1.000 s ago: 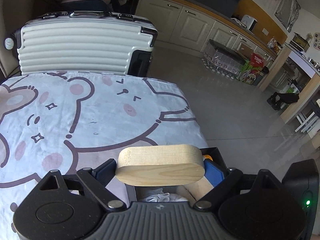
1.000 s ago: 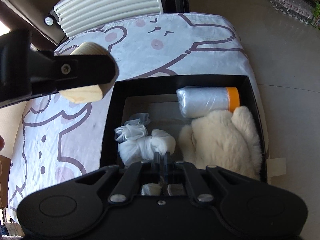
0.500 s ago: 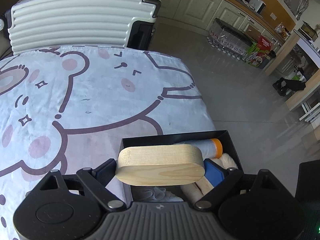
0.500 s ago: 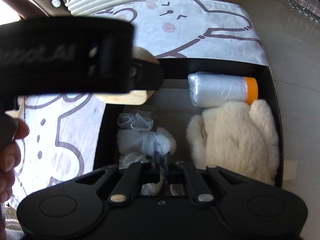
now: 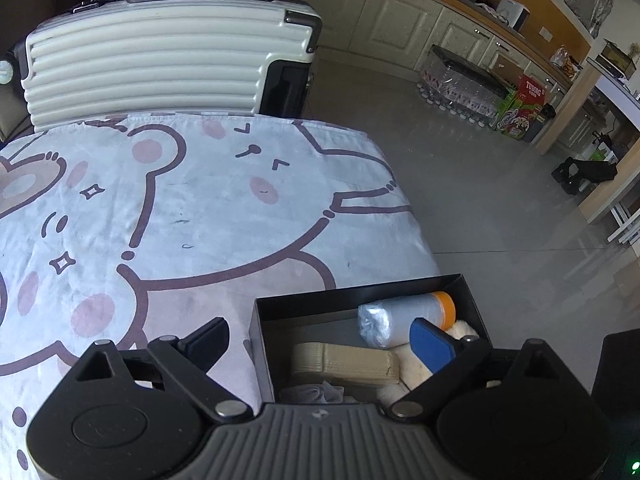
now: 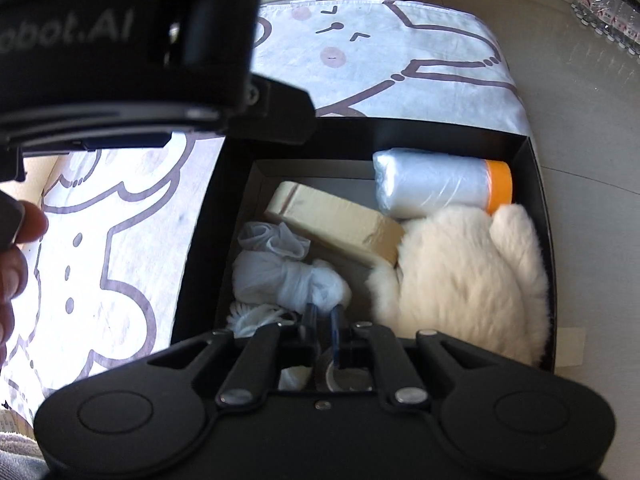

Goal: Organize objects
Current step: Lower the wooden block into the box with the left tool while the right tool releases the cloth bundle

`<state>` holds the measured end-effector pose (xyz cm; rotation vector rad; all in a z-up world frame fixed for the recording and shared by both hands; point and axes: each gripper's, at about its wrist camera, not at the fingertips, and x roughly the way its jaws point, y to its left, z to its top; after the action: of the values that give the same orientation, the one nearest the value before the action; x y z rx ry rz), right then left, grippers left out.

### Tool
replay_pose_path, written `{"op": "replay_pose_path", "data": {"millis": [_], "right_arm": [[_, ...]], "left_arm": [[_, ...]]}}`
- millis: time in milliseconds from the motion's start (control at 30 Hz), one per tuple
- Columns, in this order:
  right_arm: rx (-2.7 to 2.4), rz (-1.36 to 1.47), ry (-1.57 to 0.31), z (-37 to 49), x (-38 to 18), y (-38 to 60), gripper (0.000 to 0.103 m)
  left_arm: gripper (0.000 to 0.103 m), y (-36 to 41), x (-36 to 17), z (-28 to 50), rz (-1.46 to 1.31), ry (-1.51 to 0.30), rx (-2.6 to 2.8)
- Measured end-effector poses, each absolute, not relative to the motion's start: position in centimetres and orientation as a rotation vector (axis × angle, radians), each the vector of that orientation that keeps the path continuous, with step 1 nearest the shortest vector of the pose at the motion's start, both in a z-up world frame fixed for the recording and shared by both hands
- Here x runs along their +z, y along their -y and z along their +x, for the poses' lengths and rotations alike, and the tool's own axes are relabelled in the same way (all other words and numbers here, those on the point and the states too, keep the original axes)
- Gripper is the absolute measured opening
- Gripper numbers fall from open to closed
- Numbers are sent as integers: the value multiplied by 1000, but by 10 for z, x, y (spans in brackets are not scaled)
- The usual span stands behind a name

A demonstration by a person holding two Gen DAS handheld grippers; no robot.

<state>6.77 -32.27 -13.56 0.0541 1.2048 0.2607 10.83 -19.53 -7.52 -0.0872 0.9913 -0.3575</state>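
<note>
Two sets of jaws hang over my black box [image 6: 532, 184]. Those of my left gripper [image 5: 320, 344] are spread wide with nothing between them; its blue pad [image 5: 432, 344] shows above the box. Those of my right gripper [image 6: 322, 320] are pressed nearly together, holding nothing. Inside the box, the smooth rounded wooden block [image 6: 336, 220] lies tilted against the fluffy cream plush [image 6: 468, 276], beside crinkled white bags [image 6: 288, 280] and a glossy plastic roll with an orange end [image 6: 440, 184]. The box rests on a soft cartoon-printed cloth [image 5: 180, 208] covering the surface.

Wooden block [image 6: 334, 222] in black box [image 6: 536, 184], beside fluffy toy [image 6: 460, 276].
</note>
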Motion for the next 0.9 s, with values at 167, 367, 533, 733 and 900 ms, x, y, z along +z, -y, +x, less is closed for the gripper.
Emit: {"op": "replay_pose_path", "data": {"millis": [167, 367, 533, 733, 900], "right_arm": [[245, 43, -1171, 67, -130, 323, 42], [198, 132, -1073, 70, -110, 343, 44], [31, 233, -1040, 80, -110, 362, 12], [-23, 271, -1073, 93, -127, 366, 4], [-11, 257, -1081, 101, -136, 354, 2]], "left_arm": [[96, 187, -81, 113, -86, -1009, -321], [96, 177, -82, 116, -88, -1012, -289], [96, 172, -83, 118, -84, -1009, -278], [96, 169, -86, 119, -36, -1010, -278], [95, 166, -87, 121, 14, -1009, -278]]}}
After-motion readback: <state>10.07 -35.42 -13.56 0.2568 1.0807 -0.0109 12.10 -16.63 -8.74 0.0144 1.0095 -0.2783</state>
